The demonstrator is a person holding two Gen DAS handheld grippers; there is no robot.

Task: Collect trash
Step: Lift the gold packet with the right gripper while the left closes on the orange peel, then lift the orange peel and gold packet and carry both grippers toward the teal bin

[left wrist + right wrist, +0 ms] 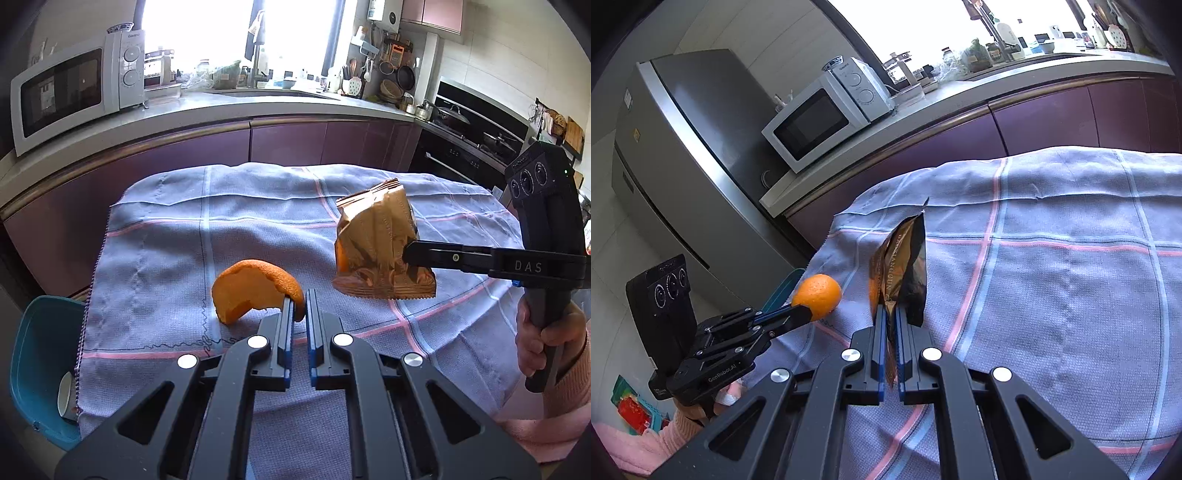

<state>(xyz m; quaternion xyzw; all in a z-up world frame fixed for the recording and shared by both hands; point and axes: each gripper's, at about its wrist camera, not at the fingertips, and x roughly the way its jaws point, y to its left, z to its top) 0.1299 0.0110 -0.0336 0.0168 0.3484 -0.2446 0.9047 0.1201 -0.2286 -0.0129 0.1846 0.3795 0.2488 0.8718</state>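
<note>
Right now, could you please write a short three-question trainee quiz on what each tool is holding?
1. True or false: the left tool grips an orange peel.
2. What does the right tool hold: A) paper cup, B) gold snack wrapper, C) spoon?
3. Fill in: beside the checked tablecloth, on the left, stands a teal ____.

Key: 1 true; 2 B; 3 bin.
</note>
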